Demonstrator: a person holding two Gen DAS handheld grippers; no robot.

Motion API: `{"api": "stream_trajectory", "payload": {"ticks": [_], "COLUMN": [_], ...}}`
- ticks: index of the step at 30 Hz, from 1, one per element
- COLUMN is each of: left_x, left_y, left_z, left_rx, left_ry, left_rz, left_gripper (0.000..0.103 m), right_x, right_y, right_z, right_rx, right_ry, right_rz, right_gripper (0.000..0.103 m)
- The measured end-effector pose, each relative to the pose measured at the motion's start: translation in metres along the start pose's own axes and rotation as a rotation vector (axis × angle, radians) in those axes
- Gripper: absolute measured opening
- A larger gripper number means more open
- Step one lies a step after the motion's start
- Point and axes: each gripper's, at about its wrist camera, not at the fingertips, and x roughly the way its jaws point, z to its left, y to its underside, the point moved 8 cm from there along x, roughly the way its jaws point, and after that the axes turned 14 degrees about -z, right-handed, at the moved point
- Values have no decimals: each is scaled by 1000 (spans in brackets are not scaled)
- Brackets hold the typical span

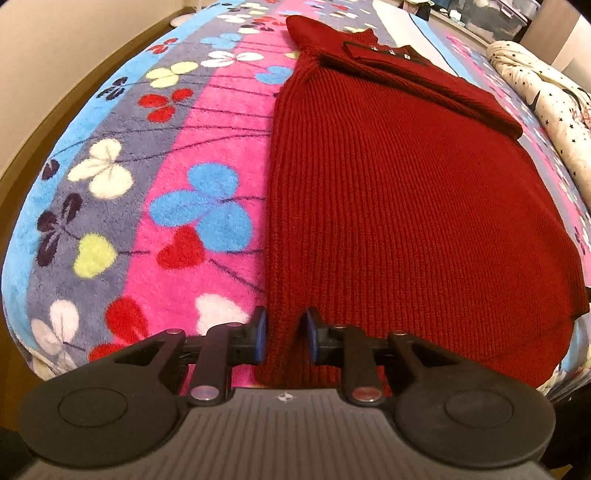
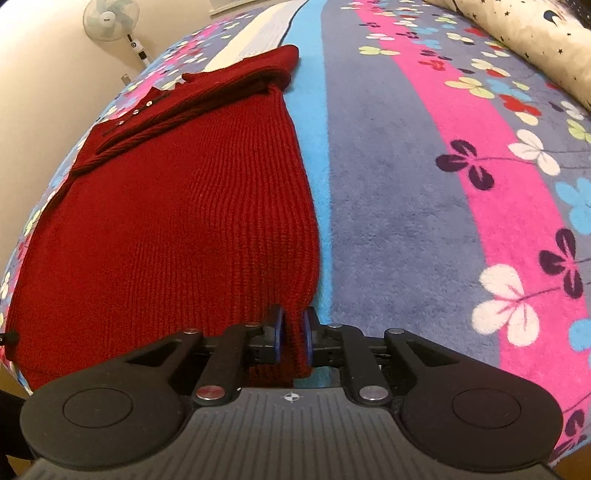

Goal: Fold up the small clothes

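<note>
1. The red knit sweater (image 1: 406,206) lies flat on a floral fleece blanket (image 1: 147,206) that covers a bed. Its ribbed body runs from the near hem at 6 o'clock toward the collar at 12 o'clock.
2. A sleeve (image 1: 436,92) is folded across the upper body of the sweater. In the left wrist view it runs diagonally from 12 o'clock toward 2 o'clock.
3. A placket with small metal snaps (image 1: 391,51) shows near the collar, at 12 o'clock in the left wrist view.
4. The left gripper (image 1: 283,334) sits at the near left corner of the hem. Its jaws stand narrow, with the blue pads (image 1: 260,332) on either side of a bunched fold of the knit. The fabric fills the gap between them.
5. The right gripper (image 2: 294,332) sits at the near right corner of the hem. Its jaws stand narrow and pinch a thin fold of the sweater (image 2: 166,229) between the blue pads (image 2: 279,330).
6. In the right wrist view the sweater occupies the 9 to 12 o'clock sector; bare blanket (image 2: 424,221) fills the 1 to 4 o'clock sector.
7. A star-print cream quilt (image 2: 517,40) lies at the far edge of the bed, at 1 o'clock in the right wrist view.
8. A standing fan (image 2: 109,18) stands by the wall at 11 o'clock in the right wrist view.
</note>
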Motion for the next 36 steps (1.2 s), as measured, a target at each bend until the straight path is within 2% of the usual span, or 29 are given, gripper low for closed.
{"api": "stream_trajectory", "payload": {"ticks": [6, 9, 12, 15, 18, 23, 24, 26, 31, 36], "left_x": [0, 0, 0, 0, 1, 2, 1, -2, -16, -47], "left_y": [1, 1, 1, 1, 1, 1, 1, -2, -10, -32], "left_z": [-4, -5, -5, -4, -5, -5, -5, -5, -13, -28], "left_rx": [22, 31, 31, 11, 22, 31, 34, 35, 81, 73], "left_ry": [3, 4, 5, 10, 7, 6, 3, -5, -14, 34], "left_rz": [1, -3, -3, 4, 5, 4, 0, -22, -75, -162], "left_gripper": [24, 20, 20, 20, 22, 22, 18, 13, 12, 10], "right_x": [2, 2, 0, -1, 0, 1, 1, -1, -15, -48], "right_y": [1, 1, -1, -1, -1, 1, 1, -1, -10, -38], "right_z": [2, 2, 4, 6, 6, 10, 9, 8, 12, 21], "right_rx": [-15, -22, -36, -47, -36, -72, -67, -58, -60, -31], "right_ry": [0, 0, 1, 0, 0, 2, 2, 4, -18, -91], "right_rz": [3, 0, -17, -21, -12, -10, -11, -22, -85, -190], "right_gripper": [14, 15, 8, 8, 12, 12, 10, 8, 6, 6]}}
